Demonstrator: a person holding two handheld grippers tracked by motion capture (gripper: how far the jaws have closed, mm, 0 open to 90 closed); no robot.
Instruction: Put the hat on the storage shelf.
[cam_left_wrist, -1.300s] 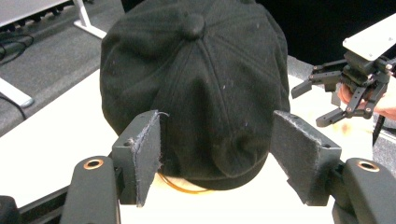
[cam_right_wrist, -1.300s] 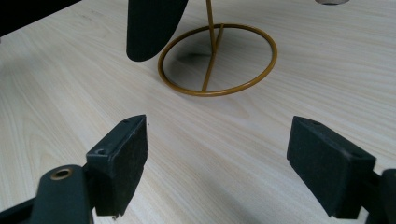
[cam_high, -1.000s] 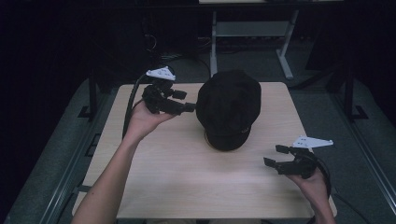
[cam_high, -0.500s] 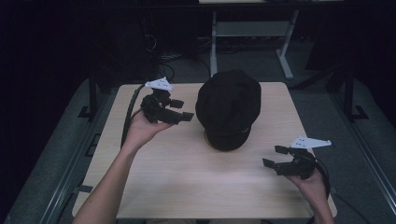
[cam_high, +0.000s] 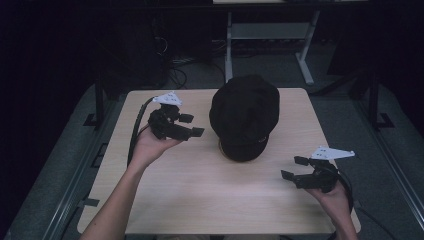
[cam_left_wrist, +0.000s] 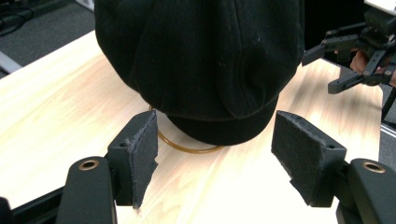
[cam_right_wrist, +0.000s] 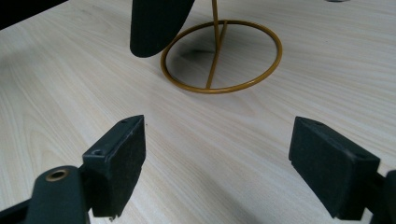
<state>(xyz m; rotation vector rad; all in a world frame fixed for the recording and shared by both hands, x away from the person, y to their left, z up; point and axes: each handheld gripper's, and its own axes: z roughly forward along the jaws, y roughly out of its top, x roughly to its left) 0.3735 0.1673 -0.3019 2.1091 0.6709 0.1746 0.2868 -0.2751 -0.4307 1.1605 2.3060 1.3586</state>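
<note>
The left hand-held gripper (cam_high: 191, 125) has pulled back from the cap (cam_high: 244, 115) since a second ago: then its jaws reached the cap's left side, now it sits just beside the cap with a clear strip of wood between them. Its jaws stand wide apart and hold nothing. The right hand-held gripper (cam_high: 294, 167) has barely shifted; it hovers well apart from the cap, off the cap's near right, jaws spread and empty.

The light wooden surface (cam_high: 210, 200) carries the cap near its far middle. The cap is black, with a short brim facing the person, and it rests on a gold wire stand (cam_right_wrist: 222, 56). The stand has a round ring base lying flat on the surface below the cap and an upright rod rising from it. In the right gripper view the cap's brim (cam_right_wrist: 156, 23) hangs over the ring's left edge.

In the left gripper view the cap (cam_left_wrist: 201, 65) rises straight ahead between the two pads (cam_left_wrist: 144, 156), and the right hand-held gripper (cam_left_wrist: 327, 70) shows to the right of the cap.

Behind the cap, past the surface's far edge, stand a white frame (cam_high: 270, 37) and cables on the dark floor.
</note>
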